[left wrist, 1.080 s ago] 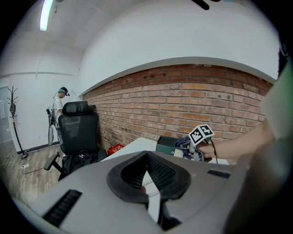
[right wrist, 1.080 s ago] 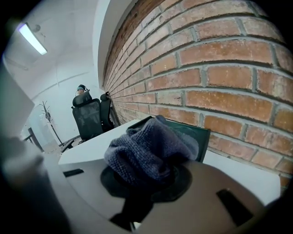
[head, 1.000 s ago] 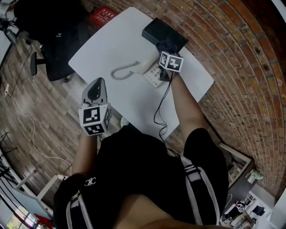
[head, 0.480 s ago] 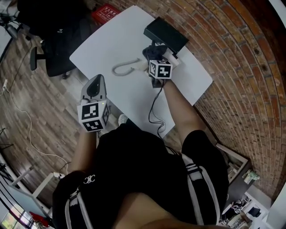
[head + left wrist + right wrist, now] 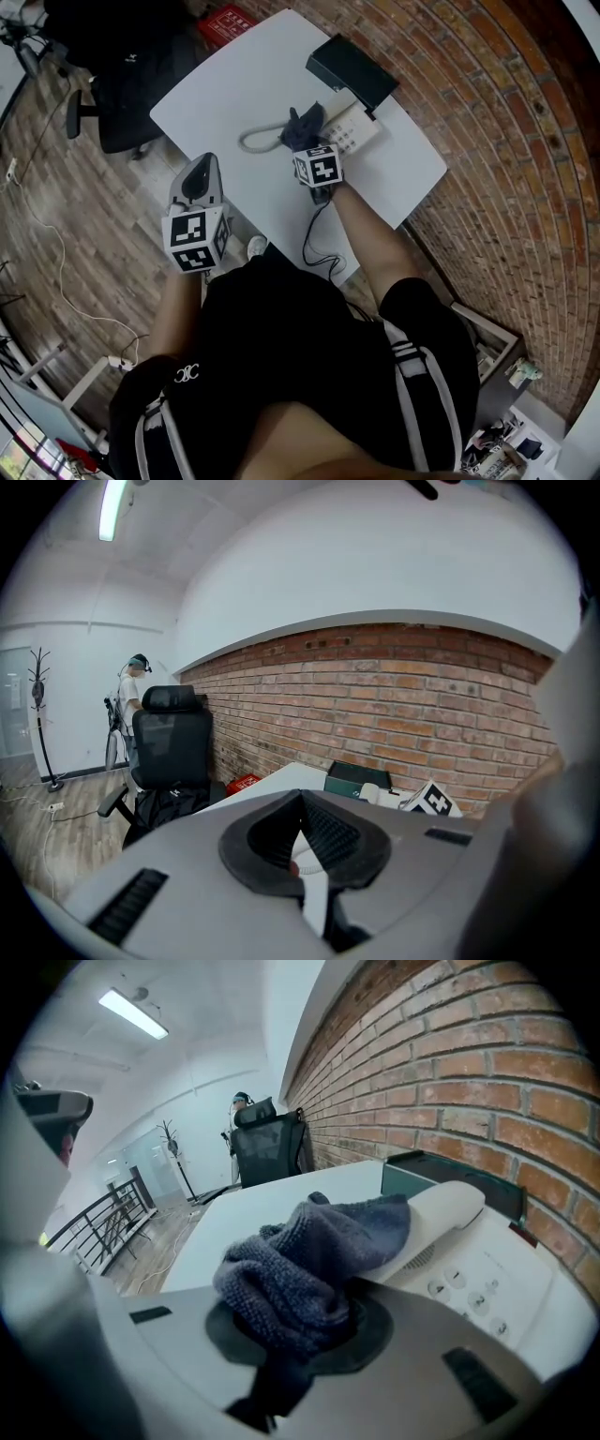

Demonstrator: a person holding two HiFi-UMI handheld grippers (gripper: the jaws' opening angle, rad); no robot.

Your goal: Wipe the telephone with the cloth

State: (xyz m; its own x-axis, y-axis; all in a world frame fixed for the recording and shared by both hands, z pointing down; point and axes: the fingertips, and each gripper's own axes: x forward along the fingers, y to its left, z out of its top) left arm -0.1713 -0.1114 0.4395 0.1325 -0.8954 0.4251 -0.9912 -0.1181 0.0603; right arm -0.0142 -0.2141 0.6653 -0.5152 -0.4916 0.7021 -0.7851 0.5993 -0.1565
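Wiping was the step I was on, I think. My right gripper [image 5: 305, 1326] was squeezed tight on the cloth [image 5: 309, 1251], a dark blue fuzzy one, bunched up between the jaws. The cloth lay on the near end of the handset [image 5: 448, 1211], touching it. The telephone [image 5: 354, 129] sat on the white table [image 5: 234, 84], close to the brick wall side, with its curly cord [image 5: 255, 142] looping out to the left. The buttons looked bare, so I guessed a lot of the phone had not been rubbed yet. For the next move I would need to press down softly and slide the cloth along the handset, then over the buttons, without knocking the handset off its rest. My left gripper [image 5: 302, 841] was up in the air near me, off the table, its jaws closed together with nothing in them. A black box [image 5: 352, 71] lay just behind the phone. It was shut, so I could not tell what was inside.
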